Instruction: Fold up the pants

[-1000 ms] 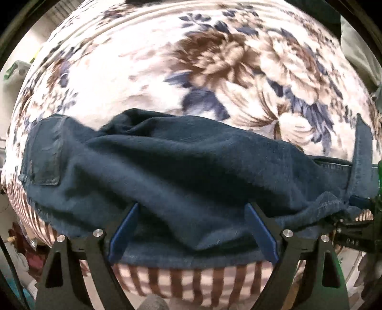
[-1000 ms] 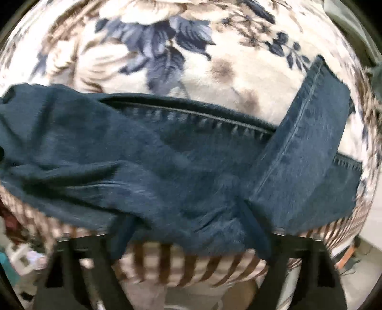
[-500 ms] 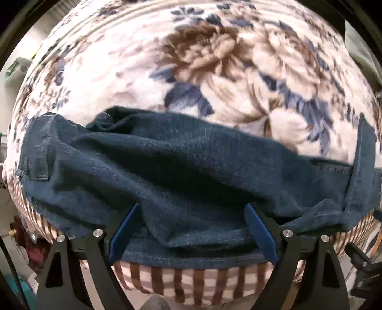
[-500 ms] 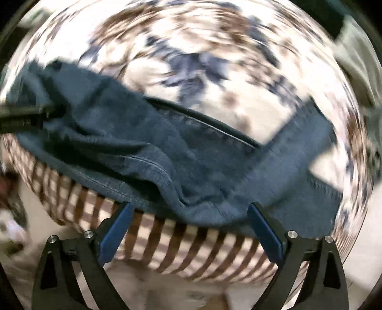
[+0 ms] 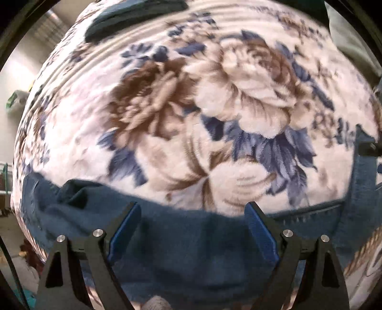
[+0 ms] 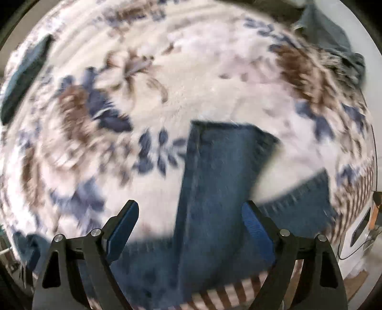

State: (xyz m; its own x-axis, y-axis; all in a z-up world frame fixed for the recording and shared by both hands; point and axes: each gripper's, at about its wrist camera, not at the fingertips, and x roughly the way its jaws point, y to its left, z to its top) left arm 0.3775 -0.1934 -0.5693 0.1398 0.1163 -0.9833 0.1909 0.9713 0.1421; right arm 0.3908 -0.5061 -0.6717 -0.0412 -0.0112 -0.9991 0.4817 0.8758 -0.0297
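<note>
Dark blue jeans [image 5: 191, 243] lie crumpled along the near edge of a floral blanket [image 5: 191, 107]. My left gripper [image 5: 192, 214] is open, its blue pads wide apart over the denim, holding nothing. In the right wrist view a jeans leg [image 6: 219, 171] runs away from me up the blanket, with another cuff [image 6: 308, 198] to its right. My right gripper [image 6: 189, 212] is open over that leg, empty. The view is blurred by motion.
Other dark folded clothes lie at the blanket's far left [image 5: 133, 12], also in the right wrist view [image 6: 21, 78]. A grey-blue garment [image 6: 334, 40] lies at the far right. A striped border [image 6: 226, 293] marks the near edge.
Both grippers have swung forward over the bed, so more of the blanket shows and the jeans sit lower. The right gripper now faces along the folded-up leg.
</note>
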